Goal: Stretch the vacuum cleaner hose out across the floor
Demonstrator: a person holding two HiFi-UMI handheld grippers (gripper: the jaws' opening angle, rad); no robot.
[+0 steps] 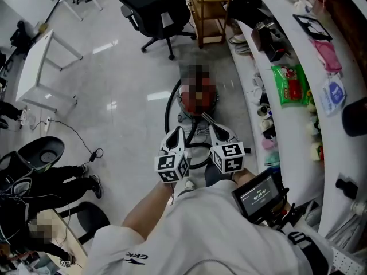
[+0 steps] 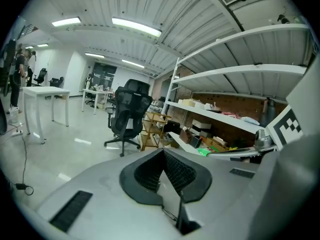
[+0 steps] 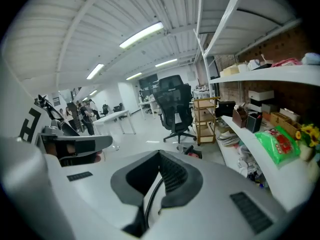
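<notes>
1. The hose (image 1: 167, 109) lay on the floor (image 1: 114, 79) as a black curve hugging the left side of the red vacuum cleaner (image 3: 192, 152), just ahead of the person. It was not stretched yet.
2. Axis: no straight run. The hose bowed in an arc leading away from the person toward the office chair (image 1: 157, 10), then bent back near the vacuum's base. Where the free end pointed couldn't be told.
3. The left gripper (image 1: 179, 132) had its jaws pressed together with nothing between them. The right gripper (image 1: 213, 129) was the same, closed and apparently empty. Both hung side by side, just short of the vacuum.
4. The step looked like the reach-in. To do it well, open the jaws before arriving and take the hose near its free end, not mid-loop. Then pull low and steady toward the open floor, clear of the chair and the shelf (image 1: 298, 136).
</notes>
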